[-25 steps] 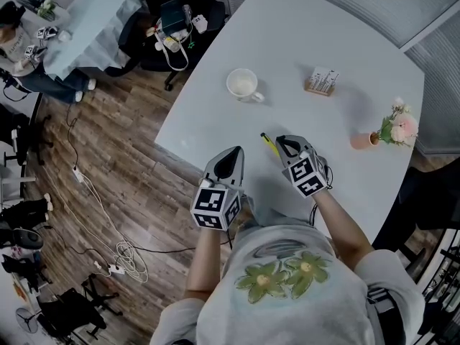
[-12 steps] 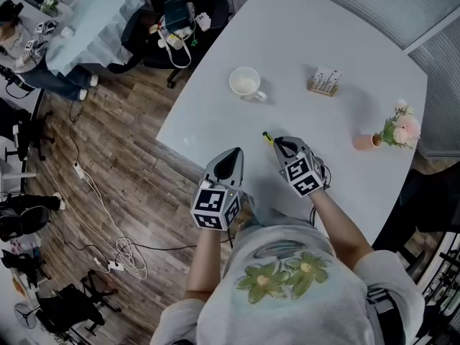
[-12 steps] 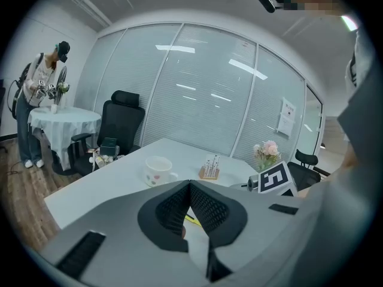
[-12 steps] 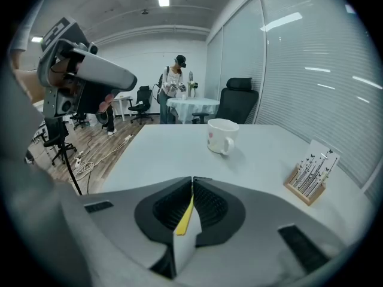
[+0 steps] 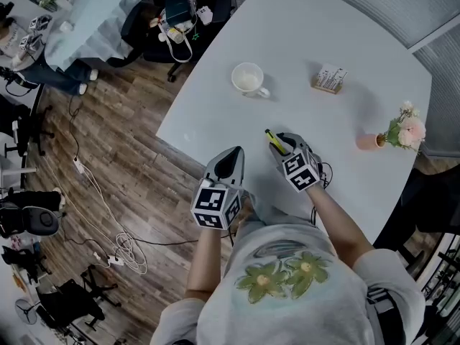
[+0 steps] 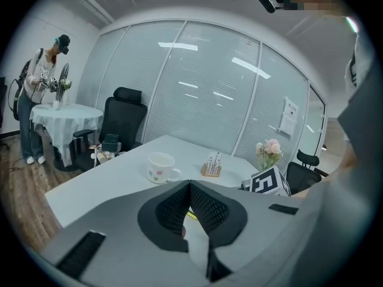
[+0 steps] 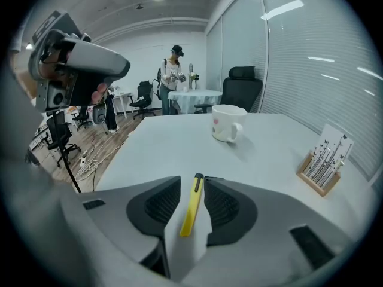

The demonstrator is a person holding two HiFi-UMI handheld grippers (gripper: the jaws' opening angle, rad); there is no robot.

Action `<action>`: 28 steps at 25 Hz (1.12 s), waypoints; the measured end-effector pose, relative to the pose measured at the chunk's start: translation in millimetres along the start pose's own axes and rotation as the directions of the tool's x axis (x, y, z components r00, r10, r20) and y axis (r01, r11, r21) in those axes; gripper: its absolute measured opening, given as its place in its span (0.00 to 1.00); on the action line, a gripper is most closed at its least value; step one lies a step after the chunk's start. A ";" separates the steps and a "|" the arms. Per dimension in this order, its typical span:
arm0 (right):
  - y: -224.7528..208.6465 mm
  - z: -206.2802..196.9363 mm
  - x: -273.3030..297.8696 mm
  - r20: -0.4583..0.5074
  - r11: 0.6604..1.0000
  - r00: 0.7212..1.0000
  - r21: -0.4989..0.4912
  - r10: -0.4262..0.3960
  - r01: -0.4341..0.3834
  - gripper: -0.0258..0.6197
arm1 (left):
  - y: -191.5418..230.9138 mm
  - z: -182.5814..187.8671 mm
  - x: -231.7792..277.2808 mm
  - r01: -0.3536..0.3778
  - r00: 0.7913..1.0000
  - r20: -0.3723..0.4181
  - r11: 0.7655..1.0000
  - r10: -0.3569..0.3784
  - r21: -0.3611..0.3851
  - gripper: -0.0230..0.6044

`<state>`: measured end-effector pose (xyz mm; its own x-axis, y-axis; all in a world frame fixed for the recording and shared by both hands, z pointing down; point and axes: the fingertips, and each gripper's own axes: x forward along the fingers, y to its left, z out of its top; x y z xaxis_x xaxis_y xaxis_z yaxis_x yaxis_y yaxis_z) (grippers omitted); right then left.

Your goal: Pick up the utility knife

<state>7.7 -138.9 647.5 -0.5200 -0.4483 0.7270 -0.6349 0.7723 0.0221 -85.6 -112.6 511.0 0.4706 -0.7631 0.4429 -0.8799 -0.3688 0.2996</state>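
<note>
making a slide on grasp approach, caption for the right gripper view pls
Right gripper, its fingers just opening, straddles a slim yellow plastic utility knife lying on the white table.

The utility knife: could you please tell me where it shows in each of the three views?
Head view: utility knife, just right of centre on the white table.
Left gripper view: only a yellow sliver, low centre.
Right gripper view: lower centre, lying lengthwise.
Shared landmark: the white mug, beyond the knife in all three.

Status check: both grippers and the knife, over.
Left gripper shut, empty. Right gripper jaws just opening, straddling utility knife, not gripping. Knife flat on table. Nothing in the way.
</note>
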 end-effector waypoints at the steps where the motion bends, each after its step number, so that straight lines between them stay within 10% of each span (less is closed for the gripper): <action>1: -0.1 -1.5 2.9 -0.007 1.000 1.000 0.002 0.002 -0.002 0.24 | 1.3 -0.5 0.6 -0.001 1.000 -0.002 1.000 0.001 -0.002 0.04; 28: -14.2 -15.1 41.4 -0.058 0.999 0.998 0.035 -0.026 0.028 0.15 | 9.9 -8.8 18.8 0.005 0.999 -0.040 1.000 -0.006 -0.017 0.04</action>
<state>3.8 -161.6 687.6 -0.4697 -0.4412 0.7647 -0.6685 0.7435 0.0183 -84.9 -125.9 529.7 0.4783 -0.7388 0.4748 -0.8761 -0.3636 0.3167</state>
